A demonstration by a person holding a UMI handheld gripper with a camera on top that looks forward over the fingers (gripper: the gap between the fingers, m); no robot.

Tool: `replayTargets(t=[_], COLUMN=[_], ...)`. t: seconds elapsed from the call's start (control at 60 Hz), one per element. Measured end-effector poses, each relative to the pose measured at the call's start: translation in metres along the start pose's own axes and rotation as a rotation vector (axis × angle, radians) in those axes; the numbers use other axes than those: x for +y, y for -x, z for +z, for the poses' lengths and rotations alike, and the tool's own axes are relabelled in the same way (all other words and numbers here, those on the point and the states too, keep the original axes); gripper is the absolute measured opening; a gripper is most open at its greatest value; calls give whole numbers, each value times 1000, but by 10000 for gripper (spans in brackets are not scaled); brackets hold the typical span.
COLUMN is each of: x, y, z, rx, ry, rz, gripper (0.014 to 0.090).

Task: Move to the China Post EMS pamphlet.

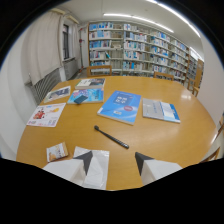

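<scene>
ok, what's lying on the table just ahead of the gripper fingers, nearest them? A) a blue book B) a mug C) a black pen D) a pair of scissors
C: the black pen lies on the wooden table just beyond the open gripper, with the blue book farther back.

Fingers (89, 159) apart, gripping nothing.

The gripper (114, 160) covers the near edge of a white sheet (98, 167) at about 7 o'clock. Print on the blue booklet (120, 106) and the farther pamphlets (89, 84) is too small to read. The worktop (165, 140) is cut off at 4 o'clock.
</scene>
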State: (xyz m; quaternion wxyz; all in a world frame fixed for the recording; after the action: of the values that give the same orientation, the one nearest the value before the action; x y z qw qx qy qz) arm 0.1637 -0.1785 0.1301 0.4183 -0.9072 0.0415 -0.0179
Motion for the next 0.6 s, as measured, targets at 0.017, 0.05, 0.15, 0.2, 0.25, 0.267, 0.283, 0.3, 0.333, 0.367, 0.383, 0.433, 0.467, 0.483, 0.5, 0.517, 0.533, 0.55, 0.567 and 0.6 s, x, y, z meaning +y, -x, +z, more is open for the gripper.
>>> replayTargets(t=[0.017, 0.05, 0.15, 0.2, 0.25, 0.267, 0.283, 0.3, 0.333, 0.367, 0.383, 0.433, 0.467, 0.483, 0.5, 0.517, 0.533, 0.55, 0.567, 0.6], x=[-6, -1, -5, -3, -2, -1, -1, 0, -1, -1, -1, -3, -3, -2, -3, -3, -4, -4, -5, -6], y=[-11, 0, -8, -1, 4, 7, 8, 11, 18, 26, 30, 46, 57, 62, 68, 75, 82, 88, 95, 108], z=[-8, 0, -8, -7, -7, -8, -7, -8, -6, -6, -6, -6, -6, -5, -4, -5, -2, -1, 1, 4], rx=[-1, -4, -28, -41, -57, -63, -67, -72, -79, -87, -92, -112, -123, -129, -134, -139, -142, -146, -149, -151], ry=[6, -1, 5, 7, 8, 9, 10, 10, 8, 6, 6, 6, 8, 9, 10, 11, 12, 13, 13, 11], rz=[-5, -2, -15, -21, -28, -31, -34, -37, -45, -52, -55, -64, -69, -72, -74, -76, -78, -81, -85, -92], gripper=[844, 843, 842, 845, 843, 844, 844, 843, 845, 845, 842, 843, 845, 844, 844, 842, 842, 844, 844, 843])
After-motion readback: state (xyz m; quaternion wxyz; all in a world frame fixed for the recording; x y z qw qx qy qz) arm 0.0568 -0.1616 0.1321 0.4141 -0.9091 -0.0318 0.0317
